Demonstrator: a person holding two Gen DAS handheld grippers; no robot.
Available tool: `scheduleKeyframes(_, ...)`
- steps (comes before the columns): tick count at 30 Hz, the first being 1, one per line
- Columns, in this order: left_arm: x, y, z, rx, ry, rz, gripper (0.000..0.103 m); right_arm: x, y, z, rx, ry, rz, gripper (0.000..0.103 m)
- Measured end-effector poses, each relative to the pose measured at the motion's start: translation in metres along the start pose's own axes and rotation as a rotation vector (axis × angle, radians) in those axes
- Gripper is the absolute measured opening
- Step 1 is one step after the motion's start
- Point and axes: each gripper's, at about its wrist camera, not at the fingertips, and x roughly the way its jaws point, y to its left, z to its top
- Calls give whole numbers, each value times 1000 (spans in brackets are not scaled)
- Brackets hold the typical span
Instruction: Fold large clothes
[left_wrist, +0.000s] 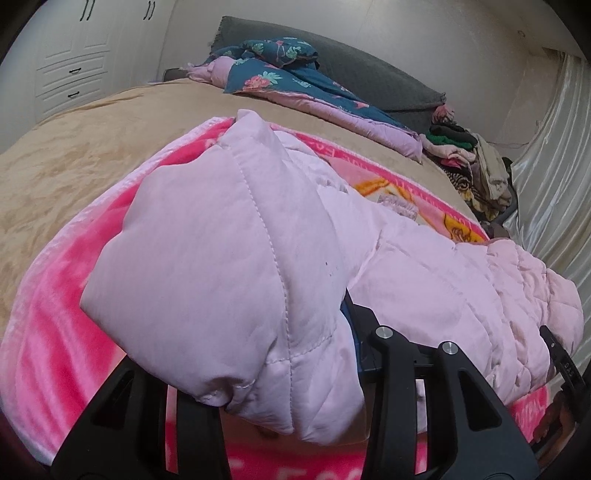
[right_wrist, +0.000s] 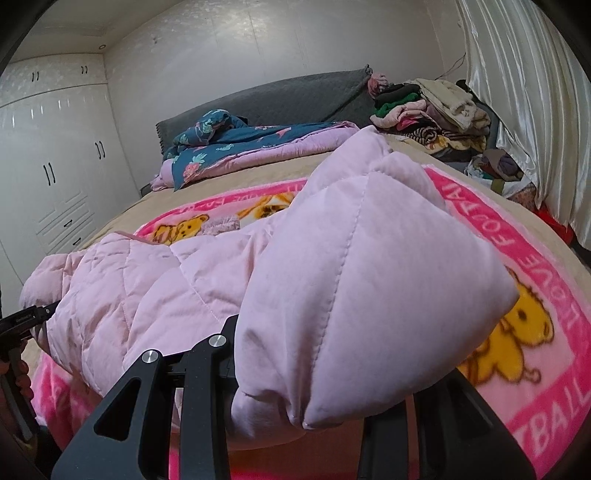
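Pink quilted jacket (left_wrist: 207, 236) — a big padded one — lies across the pink teddy-bear blanket (left_wrist: 55, 295) on the bed, and I have a puffy end of it in each of my tools. My left gripper (left_wrist: 269, 373) is clamped on a thick fold of the padding near the bottom of its view, the fabric bulging up and over the black fingers so I cannot see the pads themselves; my right gripper (right_wrist: 295, 391) is closed on the matching bulge at the other side, likewise buried in cloth. Between the two grips the body of the jacket sags along the blanket in a long ridge, so I judge the fold is only part way: both ends are lifted and gathered, yet nothing is laid flat or squared off, and the final tidy bundle is not yet made. I would still need to bring these ends over, set them down and smooth them. Under the blanket is a tan bedspread (left_wrist: 74, 155); further up the bed a blue floral quilt (left_wrist: 273, 74) with a lilac lining lies rumpled against the grey headboard (right_wrist: 280, 99). A heap of mixed clothes (right_wrist: 432, 110) sits at the far corner beside the pale satin curtain (right_wrist: 517, 92), and white wardrobes (right_wrist: 55, 155) with dark handles fill the opposite wall.
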Motion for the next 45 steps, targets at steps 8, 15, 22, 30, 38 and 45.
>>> scheduleKeyframes(8, -7, 9, -18, 9, 23, 4, 34, -9, -6, -21, 46, 37, 7, 32)
scheduleKeyframes(15, -4, 16, -26, -4, 42, 5, 40, -5, -22, -34, 133, 90, 23, 41)
scheduleKeyframes(22, -6, 25, -33, -30, 68, 6, 55, -6, -34, -45, 197, 154, 29, 73)
scheduleKeyframes(30, -30, 23, -41, 4, 89, 34, 90, -36, -35, -53, 177, 177, -41, 97)
scheduleKeyframes(38, -77, 11, -40, 83, 9, 68, 94, -89, -21, -43, 105, 86, -86, 99)
scheduleKeyframes(45, -110, -7, -36, 124, -53, 57, 94, -131, 17, -24, -14, -23, -78, 99)
